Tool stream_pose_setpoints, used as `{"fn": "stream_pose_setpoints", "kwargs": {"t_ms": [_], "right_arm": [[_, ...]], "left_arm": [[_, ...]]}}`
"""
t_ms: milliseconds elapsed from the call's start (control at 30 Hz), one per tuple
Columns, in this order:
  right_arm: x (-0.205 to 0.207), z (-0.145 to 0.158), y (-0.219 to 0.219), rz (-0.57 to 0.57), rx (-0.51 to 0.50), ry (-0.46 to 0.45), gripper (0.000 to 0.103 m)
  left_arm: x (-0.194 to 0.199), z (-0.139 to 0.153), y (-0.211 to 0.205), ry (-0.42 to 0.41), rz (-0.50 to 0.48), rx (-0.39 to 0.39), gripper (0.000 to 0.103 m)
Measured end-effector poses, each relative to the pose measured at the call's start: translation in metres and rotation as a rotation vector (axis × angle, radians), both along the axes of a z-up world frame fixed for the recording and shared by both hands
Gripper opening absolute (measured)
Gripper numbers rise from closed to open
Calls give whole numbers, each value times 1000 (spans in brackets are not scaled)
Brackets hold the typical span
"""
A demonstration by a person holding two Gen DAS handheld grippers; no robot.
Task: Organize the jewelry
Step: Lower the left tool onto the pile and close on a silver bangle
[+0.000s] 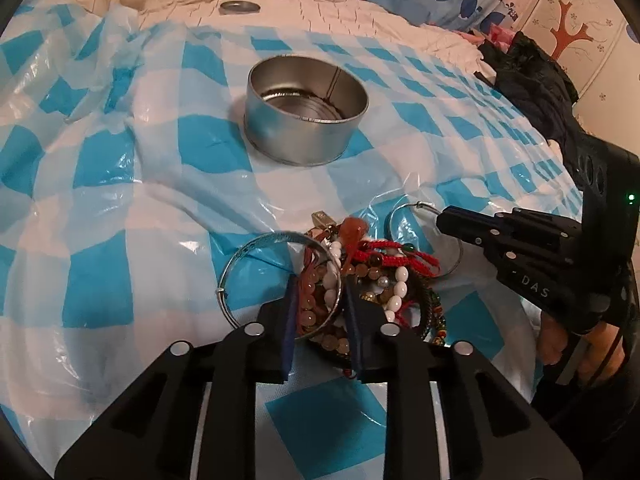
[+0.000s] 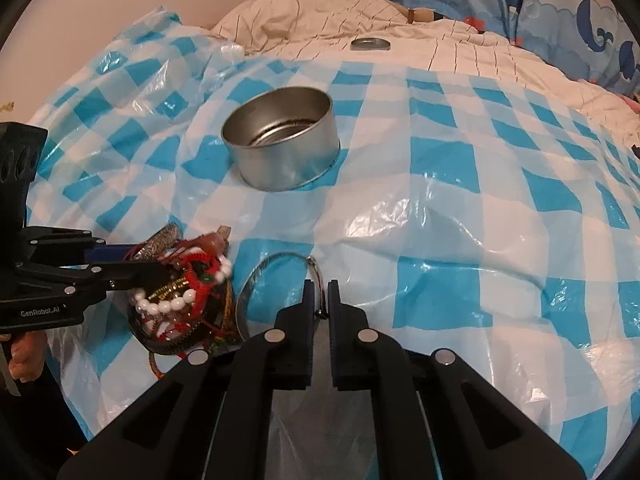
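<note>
Left wrist: checkered plastic sheet point(image 1: 120, 200), perhaps bedding.

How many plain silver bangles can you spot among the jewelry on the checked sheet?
2. One silver bangle lies at the left of the jewelry pile, between the left gripper's fingers. A thinner bangle lies at its right, pinched by the right gripper. More may be buried.
</note>
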State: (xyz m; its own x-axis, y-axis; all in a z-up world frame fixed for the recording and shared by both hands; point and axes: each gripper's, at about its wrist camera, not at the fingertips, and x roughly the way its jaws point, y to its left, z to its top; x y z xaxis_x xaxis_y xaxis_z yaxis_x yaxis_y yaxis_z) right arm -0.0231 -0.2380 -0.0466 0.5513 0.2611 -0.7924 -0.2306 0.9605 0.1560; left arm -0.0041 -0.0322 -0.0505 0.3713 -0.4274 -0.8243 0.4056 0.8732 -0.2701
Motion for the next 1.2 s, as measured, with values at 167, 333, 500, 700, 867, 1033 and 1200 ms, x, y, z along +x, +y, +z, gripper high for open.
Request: {"fn": "stream_pose_setpoints", "kwargs": {"t_ms": [167, 333, 500, 700, 867, 1033, 1200], "right_arm": [[1, 1, -1, -1, 3, 4, 7], [2, -3, -2, -3, 5, 30, 7], [5, -11, -2, -12, -2, 62, 7], [6, -13, 0, -9, -7, 66, 7], [6, -13, 1, -3, -9, 65, 8], [5, -14, 1, -1, -9, 65, 8], [5, -14, 1, -2, -8, 65, 8]], "left_arm": [[-4, 3, -8, -22, -27, 60, 41], [-15, 22, -6, -149, -21, 172, 86], [0, 6, 8, -65, 50, 167, 89], [6, -7, -1, -41, 46, 141, 80], [9, -7, 7, 14, 59, 37, 46], [6, -5, 7, 23, 36, -1, 34], [-1, 4, -1, -76, 35, 133, 80]]}}
